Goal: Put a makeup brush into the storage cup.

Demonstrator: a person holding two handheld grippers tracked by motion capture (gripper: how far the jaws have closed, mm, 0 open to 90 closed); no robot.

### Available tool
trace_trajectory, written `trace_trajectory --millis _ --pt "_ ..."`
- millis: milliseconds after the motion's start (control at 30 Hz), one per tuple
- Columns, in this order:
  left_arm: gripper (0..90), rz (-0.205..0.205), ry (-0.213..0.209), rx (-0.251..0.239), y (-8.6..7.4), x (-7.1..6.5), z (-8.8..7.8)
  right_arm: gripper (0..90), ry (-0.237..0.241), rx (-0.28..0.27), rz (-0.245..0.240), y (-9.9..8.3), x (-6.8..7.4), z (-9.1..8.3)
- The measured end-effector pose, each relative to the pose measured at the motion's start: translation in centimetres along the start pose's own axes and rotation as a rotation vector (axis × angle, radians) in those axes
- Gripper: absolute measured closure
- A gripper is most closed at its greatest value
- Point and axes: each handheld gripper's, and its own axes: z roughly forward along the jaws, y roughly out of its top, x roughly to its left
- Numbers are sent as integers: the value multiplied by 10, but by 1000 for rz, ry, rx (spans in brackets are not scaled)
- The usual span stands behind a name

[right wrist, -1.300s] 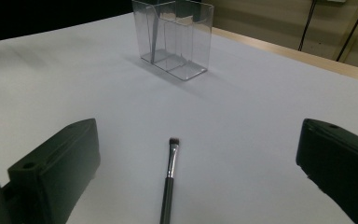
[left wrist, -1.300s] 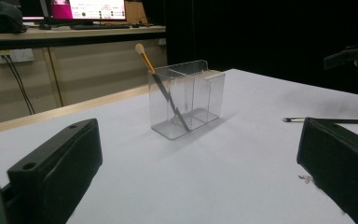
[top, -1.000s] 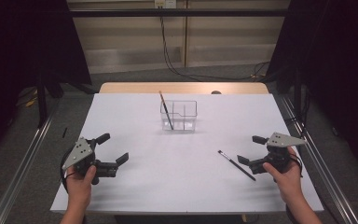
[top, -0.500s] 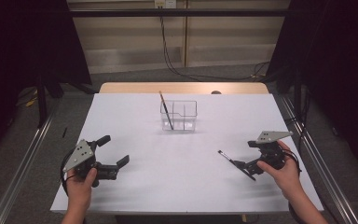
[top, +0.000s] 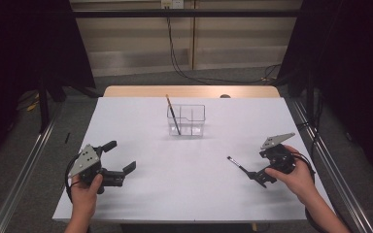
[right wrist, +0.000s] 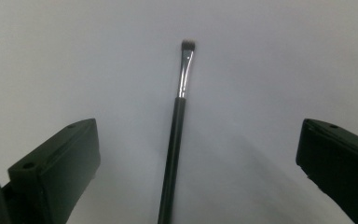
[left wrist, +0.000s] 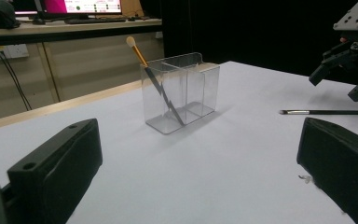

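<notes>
White table | right gripper jaws wide astride black brush | left gripper jaws wide, facing clear organizer

**Two hands, two open grippers**

The left hand holds the left gripper low over the table, near its front left corner. Its jaws are wide apart and point toward the middle of the table. The right hand holds the right gripper near the table's front right side. It tips down, jaws spread wide. Both forearms come in from the table's near edge.
</notes>
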Motion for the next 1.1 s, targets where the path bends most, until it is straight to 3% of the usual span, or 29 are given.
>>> trace_trajectory --millis 200,400,667,867,1100 --pt "0 -4 0 1 -1 -1 1 0 5 104 -5 2 1 4" --pt "0 2 -2 8 -1 -1 1 0 2 165 -28 5 3 6" --pt "0 4 -3 18 -2 -2 3 39 -10 230 -14 5 2 9" --pt "0 6 -4 22 -2 -2 4 121 -19 238 -5 5 4 10" --pt "0 11 -5 29 -2 -3 5 190 -27 261 -29 7 6 8"
